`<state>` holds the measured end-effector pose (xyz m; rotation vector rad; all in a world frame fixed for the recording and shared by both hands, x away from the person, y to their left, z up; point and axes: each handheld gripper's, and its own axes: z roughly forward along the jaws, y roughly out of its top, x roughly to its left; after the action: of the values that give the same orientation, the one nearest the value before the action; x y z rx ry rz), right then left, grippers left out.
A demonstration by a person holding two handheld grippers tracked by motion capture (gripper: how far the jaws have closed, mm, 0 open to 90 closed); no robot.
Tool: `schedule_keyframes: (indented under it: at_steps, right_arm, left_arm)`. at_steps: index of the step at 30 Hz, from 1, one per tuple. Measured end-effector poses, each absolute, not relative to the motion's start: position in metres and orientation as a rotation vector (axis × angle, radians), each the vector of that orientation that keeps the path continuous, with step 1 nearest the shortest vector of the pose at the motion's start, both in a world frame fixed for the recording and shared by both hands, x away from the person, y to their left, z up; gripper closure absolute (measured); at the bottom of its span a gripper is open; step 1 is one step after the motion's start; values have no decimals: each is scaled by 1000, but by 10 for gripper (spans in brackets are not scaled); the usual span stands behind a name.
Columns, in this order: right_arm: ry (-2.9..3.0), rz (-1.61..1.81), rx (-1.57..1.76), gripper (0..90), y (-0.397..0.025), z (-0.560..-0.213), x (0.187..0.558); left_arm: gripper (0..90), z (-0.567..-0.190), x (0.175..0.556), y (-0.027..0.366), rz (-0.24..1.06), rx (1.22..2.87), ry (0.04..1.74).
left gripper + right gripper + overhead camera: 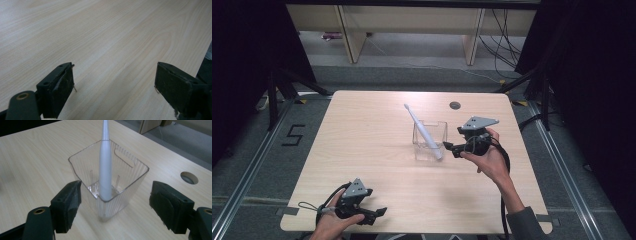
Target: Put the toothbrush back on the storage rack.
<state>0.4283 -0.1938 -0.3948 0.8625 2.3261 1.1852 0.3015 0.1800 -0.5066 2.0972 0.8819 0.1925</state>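
Note:
A clear plastic holder [430, 139] [110, 185] stands upright near the middle of the wooden table. A white toothbrush [422, 130] [105, 170] leans inside it, its head pointing up and toward the far left. My right gripper [448, 146] [115, 197] is just right of the holder, open, its jaws on either side of the holder's near corner without touching it. My left gripper [379, 212] [115, 82] rests open near the front left edge of the table, with nothing but bare wood between its jaws.
A round cable hole [455, 105] [189, 177] lies in the table [362, 145] behind the holder. Beyond the far edge are wooden furniture legs and loose cables on the floor. Dark curtains flank both sides.

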Motion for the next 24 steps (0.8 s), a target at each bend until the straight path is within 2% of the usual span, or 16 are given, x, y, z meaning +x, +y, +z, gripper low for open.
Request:
schedule_keyframes:
  at_steps: [24]
  right_arm:
    - [2330, 1185, 881, 224, -212, -403, 404]
  left_arm:
    - [150, -506, 301, 181, 193, 2105, 876]
